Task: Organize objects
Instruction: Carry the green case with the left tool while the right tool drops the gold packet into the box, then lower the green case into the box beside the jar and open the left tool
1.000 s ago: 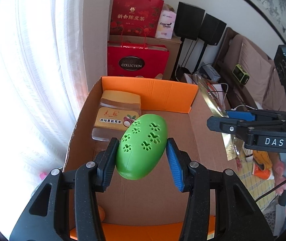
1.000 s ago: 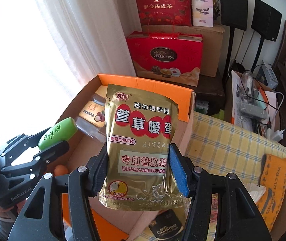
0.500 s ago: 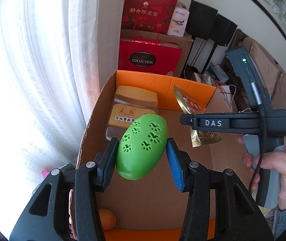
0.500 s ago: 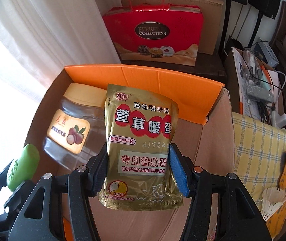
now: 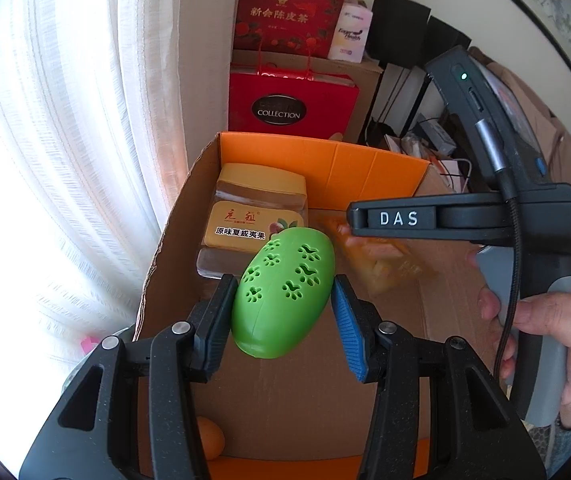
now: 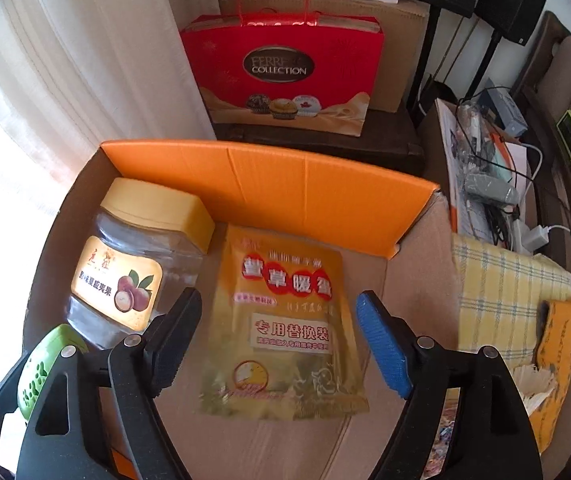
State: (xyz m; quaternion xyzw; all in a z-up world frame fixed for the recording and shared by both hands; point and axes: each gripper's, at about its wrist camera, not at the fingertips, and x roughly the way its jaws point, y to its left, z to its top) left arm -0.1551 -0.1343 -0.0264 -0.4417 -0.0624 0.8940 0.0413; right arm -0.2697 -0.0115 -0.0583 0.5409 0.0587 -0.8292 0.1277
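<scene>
Our right gripper [image 6: 279,338] has just been opening, and its fingers now stand wide and clear of the gold pouch [image 6: 285,324], which looks blurred below them inside the cardboard box [image 6: 269,172], just beside the yellow-lidded jar [image 6: 137,264]. Our left gripper [image 5: 283,308] is clenched on the green egg-shaped case [image 5: 283,294] and holds it above the box. An orange ball [image 5: 211,438] sits at the box's near edge.
</scene>
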